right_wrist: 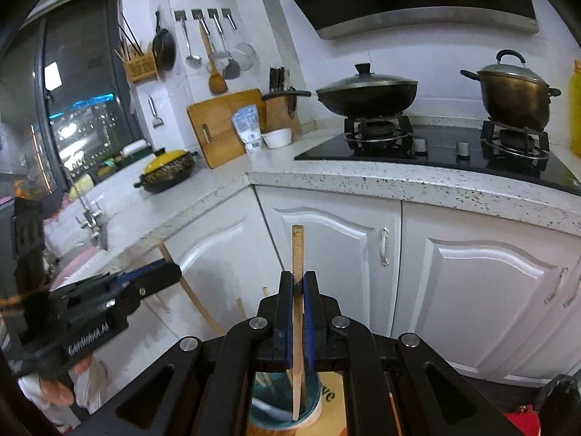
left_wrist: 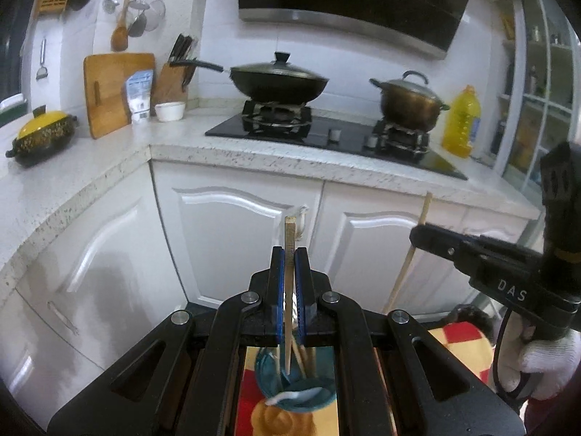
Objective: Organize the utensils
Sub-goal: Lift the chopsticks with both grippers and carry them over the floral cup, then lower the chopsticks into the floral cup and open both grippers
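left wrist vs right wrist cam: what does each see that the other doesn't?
Left wrist only: the yellow oil bottle in full, a white spoon in the teal bowl, and the right hand-held gripper from the side.

Right wrist only: the dark window, the sink tap, and the left hand-held gripper from the side.

Both: each hand-held gripper shut on one chopstick, plus the lidded wok and pot.

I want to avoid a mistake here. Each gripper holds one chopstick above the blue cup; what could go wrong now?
1. The left gripper pinches its chopstick near the top, so the long lower part may swing or slip.
2. The right gripper is close by, so its chopstick could knock the other.
3. A low tip could catch the blue cup.
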Demonstrator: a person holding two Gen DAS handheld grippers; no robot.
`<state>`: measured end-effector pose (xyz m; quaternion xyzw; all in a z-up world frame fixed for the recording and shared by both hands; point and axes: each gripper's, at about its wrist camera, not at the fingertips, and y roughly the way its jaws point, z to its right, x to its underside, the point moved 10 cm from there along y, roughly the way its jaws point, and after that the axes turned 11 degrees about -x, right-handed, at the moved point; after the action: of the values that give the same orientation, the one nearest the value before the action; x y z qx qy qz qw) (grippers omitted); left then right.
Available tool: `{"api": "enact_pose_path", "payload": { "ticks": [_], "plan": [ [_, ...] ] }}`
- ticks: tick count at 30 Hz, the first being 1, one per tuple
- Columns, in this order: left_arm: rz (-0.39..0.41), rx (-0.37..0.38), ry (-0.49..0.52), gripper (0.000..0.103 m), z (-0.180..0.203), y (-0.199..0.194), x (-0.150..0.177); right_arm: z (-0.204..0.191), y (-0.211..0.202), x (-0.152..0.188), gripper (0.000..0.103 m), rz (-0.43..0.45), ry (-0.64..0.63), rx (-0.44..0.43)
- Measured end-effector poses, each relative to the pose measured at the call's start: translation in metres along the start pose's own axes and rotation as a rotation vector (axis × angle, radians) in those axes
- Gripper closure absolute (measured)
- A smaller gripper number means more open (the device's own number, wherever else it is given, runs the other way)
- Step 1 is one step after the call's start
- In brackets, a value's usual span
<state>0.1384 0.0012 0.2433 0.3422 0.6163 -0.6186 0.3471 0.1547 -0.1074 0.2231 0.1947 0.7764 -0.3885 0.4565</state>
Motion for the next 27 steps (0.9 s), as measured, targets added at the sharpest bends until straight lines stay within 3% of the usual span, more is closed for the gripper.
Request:
{"api": "enact_pose_path", "payload": {
  "ticks": [6,15,21,23,25,27],
  "plan": [
    [-0.054,-0.028,0.006,0.099,0.002,0.035,0.027,0.018,0.036,0.023,0.098,-0.045,0.021,0.017],
    [-0.152,-0.019,0.017,0.099,0.010,0.066,0.072,0.035,0.072,0.070,0.098,-0.152,0.086,-0.024],
    [-0.146,-0.023,0.012,0.099,0.013,0.065,0.075,0.038,0.076,0.077,0.098,-0.153,0.131,-0.054],
    [-0.147,-0.022,0.010,0.099,0.013,0.063,0.076,0.039,0.077,0.081,0.093,-0.166,0.153,-0.059],
    [-0.149,-0.024,0.009,0.099,0.012,0.063,0.076,0.041,0.077,0.084,0.076,-0.173,0.164,-0.052],
    [-0.154,-0.020,0.000,0.099,0.012,0.063,0.076,0.042,0.075,0.088,0.076,-0.180,0.179,-0.055]
  ]
}}
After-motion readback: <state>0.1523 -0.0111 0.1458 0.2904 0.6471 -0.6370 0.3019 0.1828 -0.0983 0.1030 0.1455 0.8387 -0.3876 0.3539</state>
